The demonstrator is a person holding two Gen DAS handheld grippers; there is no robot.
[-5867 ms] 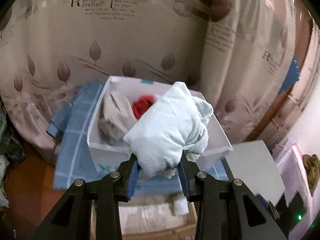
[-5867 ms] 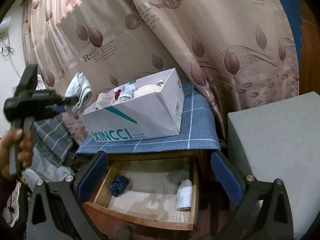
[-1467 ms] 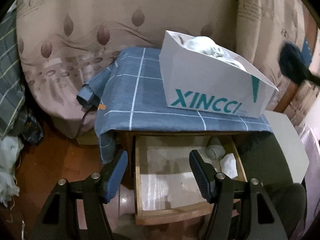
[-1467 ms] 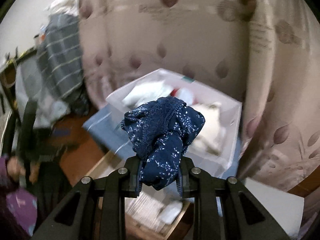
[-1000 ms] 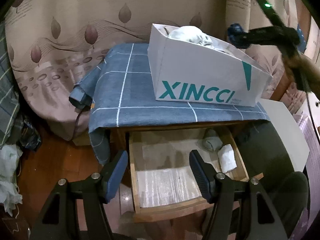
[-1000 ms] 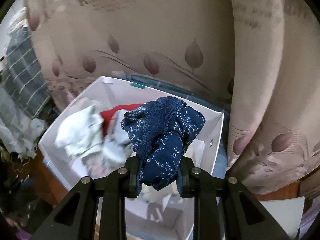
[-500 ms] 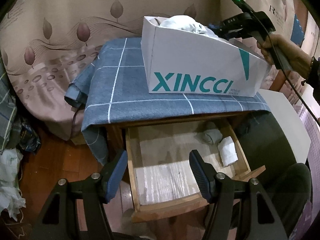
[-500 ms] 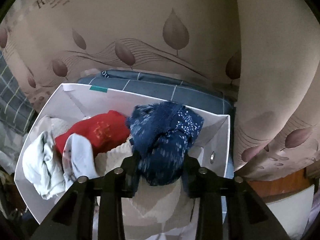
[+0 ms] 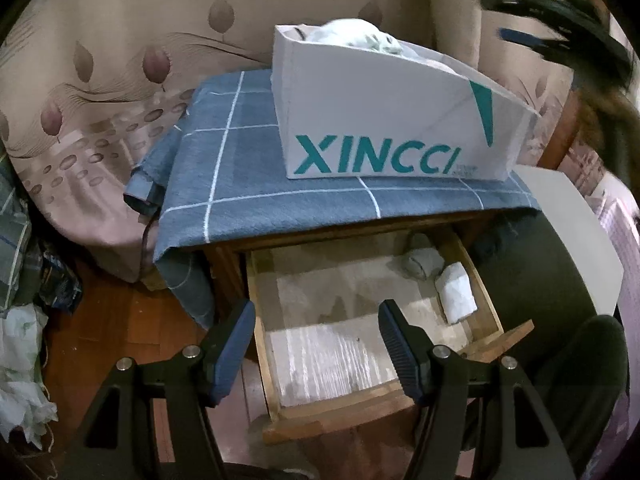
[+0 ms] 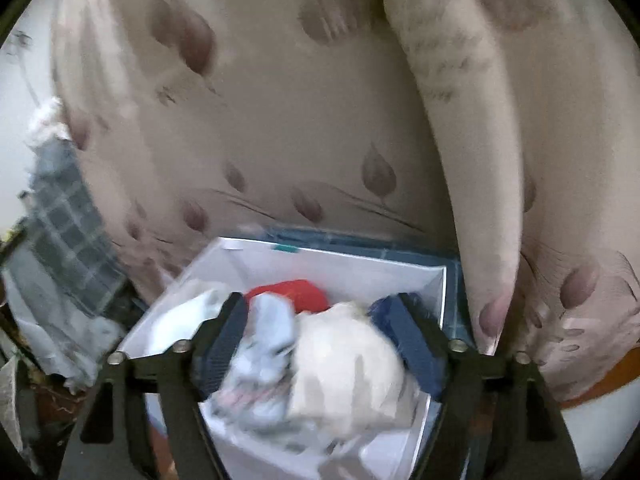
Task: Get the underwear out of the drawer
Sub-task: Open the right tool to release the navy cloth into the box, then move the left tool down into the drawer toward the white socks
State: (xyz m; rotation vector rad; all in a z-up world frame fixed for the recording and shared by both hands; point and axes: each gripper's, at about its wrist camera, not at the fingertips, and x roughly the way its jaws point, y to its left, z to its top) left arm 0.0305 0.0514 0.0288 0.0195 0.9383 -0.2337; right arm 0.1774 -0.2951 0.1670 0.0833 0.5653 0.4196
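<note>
the right gripper (image 10: 320, 340) hangs over the white box (image 10: 336, 258) with its jaws just sprung wide and nothing pinched between them — the dark blue underwear (image 10: 384, 312) it was carrying now lies in the box's right end, just beside the right pad. the frame is blurred, so whether cloth and pad touch is hard to say. the box stands on the blue checked cloth (image 9: 248, 188) right above the drawer (image 9: 340, 308), likely so each piece travels only a short way up.

the left gripper (image 9: 316, 344) waits over the open drawer, jaws well apart and empty, pointed down at the lining — presumably ready for the next pick. a grey bundle (image 9: 422, 262) and a white roll (image 9: 456, 296) lie against the drawer's right wall, touching or nearly so, and appear to be what is left to fetch.
</note>
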